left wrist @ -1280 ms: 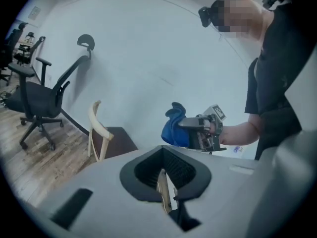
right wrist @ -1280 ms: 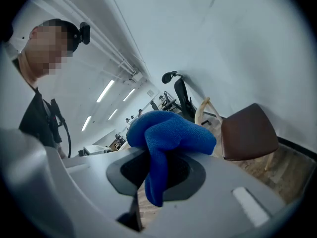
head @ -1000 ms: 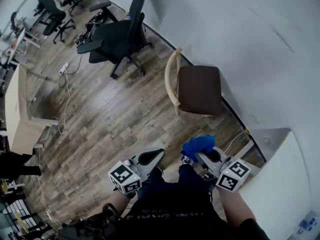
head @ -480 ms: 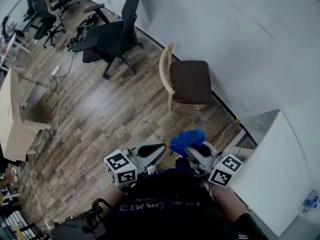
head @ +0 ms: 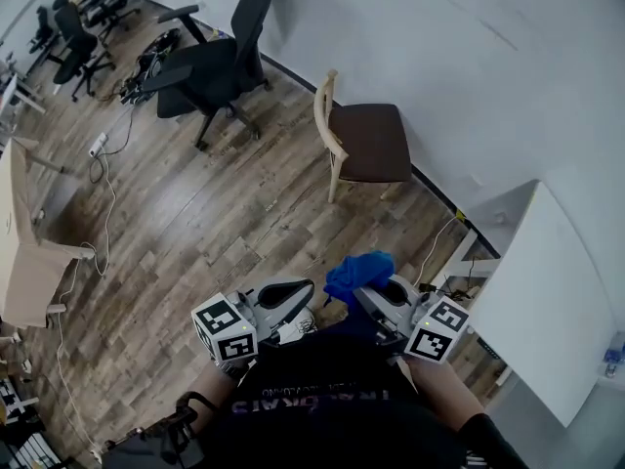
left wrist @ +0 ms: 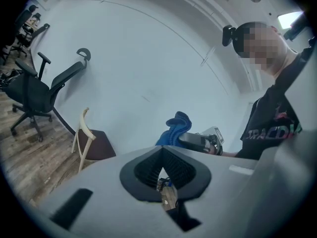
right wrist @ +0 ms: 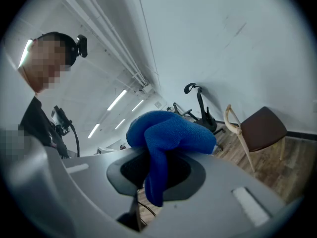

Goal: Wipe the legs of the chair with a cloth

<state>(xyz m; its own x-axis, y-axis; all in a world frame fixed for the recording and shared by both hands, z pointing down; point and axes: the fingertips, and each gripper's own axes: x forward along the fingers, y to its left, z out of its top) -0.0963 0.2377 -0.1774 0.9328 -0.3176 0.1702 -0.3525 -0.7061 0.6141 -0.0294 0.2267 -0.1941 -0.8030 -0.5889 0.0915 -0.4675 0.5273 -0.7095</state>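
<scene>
A wooden chair [head: 363, 143] with a dark brown seat and pale legs stands by the white wall, also visible as the chair [left wrist: 91, 144] in the left gripper view and the chair [right wrist: 257, 130] in the right gripper view. My right gripper [head: 376, 289] is shut on a bunched blue cloth [head: 357, 273], held close to my body well short of the chair; the cloth [right wrist: 166, 138] drapes over the jaws. My left gripper [head: 289, 295] is shut with nothing in it, beside the right one.
A black office chair [head: 210, 62] stands left of the wooden chair. A white table [head: 557, 301] is at the right, a light wooden desk [head: 20, 252] at the left. Cables [head: 107, 193] lie on the wood floor. More office chairs [head: 68, 27] stand far back.
The view has shifted slightly: the chair sits a little higher and further off in the frame. Both grippers stay together near my body, the right still holding the cloth.
</scene>
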